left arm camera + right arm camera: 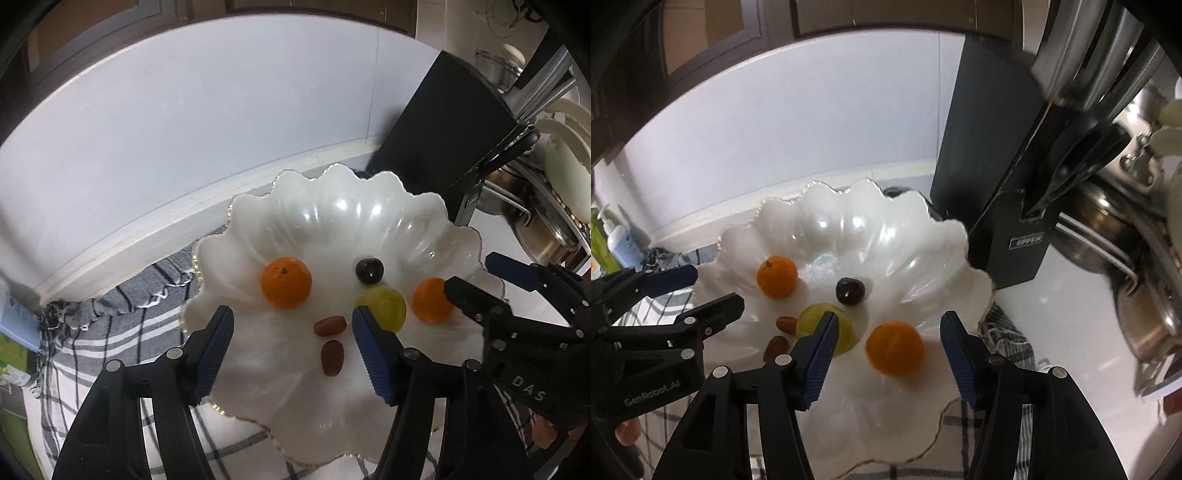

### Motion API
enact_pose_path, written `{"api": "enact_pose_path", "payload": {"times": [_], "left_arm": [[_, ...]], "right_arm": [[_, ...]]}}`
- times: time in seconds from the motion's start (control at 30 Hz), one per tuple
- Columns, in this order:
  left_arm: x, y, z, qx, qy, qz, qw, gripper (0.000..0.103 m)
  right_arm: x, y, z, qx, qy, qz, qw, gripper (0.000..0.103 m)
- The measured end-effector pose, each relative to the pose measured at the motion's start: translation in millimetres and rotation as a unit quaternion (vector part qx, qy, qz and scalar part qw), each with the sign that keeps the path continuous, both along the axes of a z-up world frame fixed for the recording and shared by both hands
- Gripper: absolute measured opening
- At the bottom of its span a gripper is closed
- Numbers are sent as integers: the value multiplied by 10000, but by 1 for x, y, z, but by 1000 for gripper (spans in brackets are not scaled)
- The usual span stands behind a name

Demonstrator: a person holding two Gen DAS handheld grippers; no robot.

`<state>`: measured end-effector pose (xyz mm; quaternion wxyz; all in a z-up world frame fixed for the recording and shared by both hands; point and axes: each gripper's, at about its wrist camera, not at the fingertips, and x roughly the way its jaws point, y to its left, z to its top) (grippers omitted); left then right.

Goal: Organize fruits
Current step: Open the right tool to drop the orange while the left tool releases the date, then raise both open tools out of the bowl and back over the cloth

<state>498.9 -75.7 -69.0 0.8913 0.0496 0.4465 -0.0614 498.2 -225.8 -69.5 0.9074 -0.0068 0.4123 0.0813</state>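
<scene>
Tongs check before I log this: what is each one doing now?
Left tongs: open, holding nothing.
Right tongs: open, holding nothing.

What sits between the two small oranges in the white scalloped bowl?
A dark cherry and a green grape lie between the left orange and the right orange in the white scalloped bowl; both wrist views show this.

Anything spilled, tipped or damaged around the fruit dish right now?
Nothing stands out. The scalloped white dish sits level on the checked cloth, with both oranges, the green grape, dark cherry and two red dates inside it.
</scene>
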Motion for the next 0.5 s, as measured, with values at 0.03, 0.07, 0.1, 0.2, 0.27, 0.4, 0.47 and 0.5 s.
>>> {"api": "enact_pose_path", "payload": {"times": [0.03, 0.07, 0.1, 0.2, 0.27, 0.4, 0.47, 0.5], "left_arm": [[-4, 2, 3, 12, -47, 21, 10000, 68], [-7, 4, 6, 14, -87, 42, 10000, 69], [-11, 6, 9, 6, -127, 57, 9999, 69], [-24, 11, 21, 20, -306, 78, 9995, 73], [-34, 13, 30, 96, -467, 104, 9988, 75], [-53, 16, 45, 186, -717, 79, 9972, 78], [-62, 18, 52, 160, -809, 60, 9966, 79], [-68, 20, 57, 135, -872, 55, 9961, 79]], "right_arm": [[-5, 0, 5, -19, -75, -8, 10000, 58], [-8, 0, 7, -29, -120, -7, 9999, 58], [-13, 0, 11, -45, -188, -11, 9998, 58], [-25, 1, 21, -65, -335, -14, 9994, 58], [-34, 3, 27, -68, -448, -4, 9990, 58], [-52, 7, 38, -57, -649, 16, 9979, 58], [-60, 8, 43, -23, -744, 8, 9972, 58], [-66, 9, 47, 14, -788, 0, 9969, 58]]}}
